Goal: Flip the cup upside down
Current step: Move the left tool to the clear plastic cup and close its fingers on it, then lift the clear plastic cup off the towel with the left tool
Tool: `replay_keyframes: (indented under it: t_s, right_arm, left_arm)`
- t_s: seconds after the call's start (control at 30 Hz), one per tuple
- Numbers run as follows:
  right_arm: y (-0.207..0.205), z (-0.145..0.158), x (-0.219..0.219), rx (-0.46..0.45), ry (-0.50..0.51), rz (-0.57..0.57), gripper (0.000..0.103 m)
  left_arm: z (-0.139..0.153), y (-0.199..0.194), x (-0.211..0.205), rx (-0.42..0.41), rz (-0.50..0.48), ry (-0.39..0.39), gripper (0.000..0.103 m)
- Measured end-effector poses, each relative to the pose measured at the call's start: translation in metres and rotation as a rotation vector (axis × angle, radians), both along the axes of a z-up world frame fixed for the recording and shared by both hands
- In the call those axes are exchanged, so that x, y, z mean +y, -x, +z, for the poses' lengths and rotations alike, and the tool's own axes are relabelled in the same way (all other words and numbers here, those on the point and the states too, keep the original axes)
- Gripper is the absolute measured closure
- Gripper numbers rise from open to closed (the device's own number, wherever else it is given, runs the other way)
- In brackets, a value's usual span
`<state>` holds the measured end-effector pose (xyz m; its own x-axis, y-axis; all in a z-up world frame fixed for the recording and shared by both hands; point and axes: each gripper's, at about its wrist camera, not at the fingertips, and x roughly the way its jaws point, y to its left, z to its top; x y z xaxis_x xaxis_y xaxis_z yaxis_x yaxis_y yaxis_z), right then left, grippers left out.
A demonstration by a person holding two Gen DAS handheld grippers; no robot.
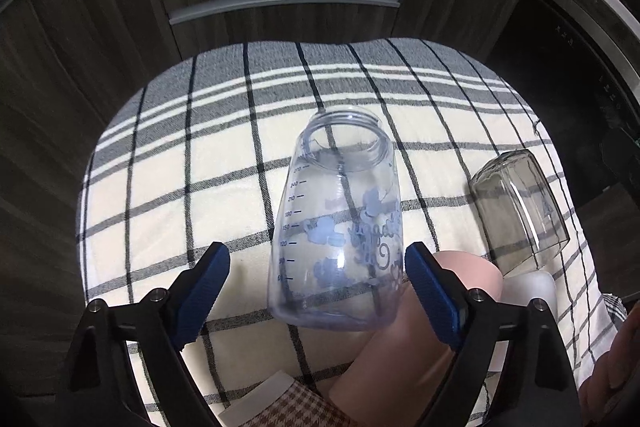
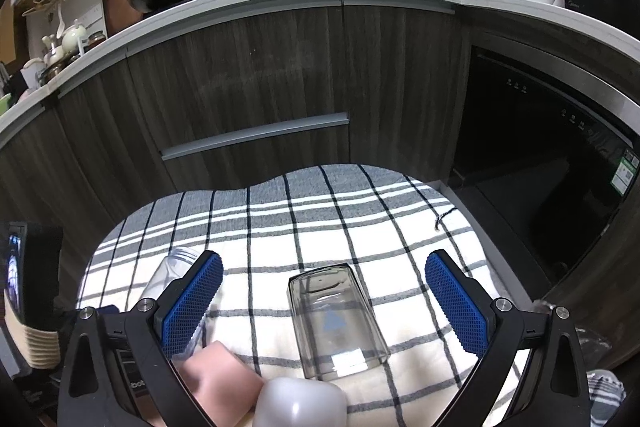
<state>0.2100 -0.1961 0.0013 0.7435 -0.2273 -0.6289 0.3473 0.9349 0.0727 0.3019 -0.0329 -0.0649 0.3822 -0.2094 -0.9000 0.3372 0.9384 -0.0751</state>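
A clear bottle-shaped cup (image 1: pixel 338 227) with blue print and a threaded mouth stands upright on the checked cloth (image 1: pixel 224 147), mouth up. My left gripper (image 1: pixel 316 277) is open, its blue pads on either side of the cup's lower half without touching. A smoky square glass cup (image 2: pixel 336 319) stands upside down, base up; it also shows in the left wrist view (image 1: pixel 520 205). My right gripper (image 2: pixel 324 301) is open around it, pads well apart. The bottle cup shows at the left of the right wrist view (image 2: pixel 172 273), partly behind the left finger.
A pink cup (image 1: pixel 416 339) and a white cup (image 2: pixel 300 407) stand near the cloth's front edge. Dark wood cabinets (image 2: pixel 256 79) with a grey handle rise behind the table. A black oven (image 2: pixel 560 163) is at the right. The counter above holds a wok and bottles.
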Motion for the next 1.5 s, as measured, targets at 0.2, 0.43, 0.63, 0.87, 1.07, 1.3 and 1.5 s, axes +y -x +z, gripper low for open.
replay_keyframes:
  t_s: [0.2, 0.43, 0.63, 0.87, 1.07, 1.3, 1.5]
  right_arm:
    - [-0.003, -0.005, -0.001, 0.014, -0.006, 0.000, 0.001]
    - [-0.002, -0.005, -0.002, 0.012, -0.011, -0.006, 0.001]
    - [0.001, -0.002, -0.001, 0.002, -0.015, -0.002, 0.001]
    - [0.008, 0.005, 0.000, -0.016, -0.017, -0.002, 0.001]
    - [0.014, 0.013, -0.001, -0.036, -0.010, -0.002, 0.001]
    - [0.022, 0.022, -0.002, -0.055, -0.019, 0.001, 0.001]
    - [0.037, 0.040, -0.004, -0.090, -0.021, 0.005, 0.001]
  left_arm:
    - [-0.005, -0.001, -0.005, 0.047, -0.021, 0.041, 0.026]
    - [-0.003, 0.000, -0.006, 0.040, -0.024, 0.053, 0.031]
    - [0.012, 0.004, -0.006, -0.020, -0.031, 0.041, 0.032]
    - [0.030, 0.009, -0.006, -0.078, -0.027, 0.036, 0.032]
    - [0.037, 0.014, -0.003, -0.089, -0.007, 0.051, 0.032]
    - [0.056, 0.023, 0.000, -0.125, 0.000, 0.056, 0.032]
    - [0.084, 0.050, 0.001, -0.173, 0.001, 0.064, 0.032]
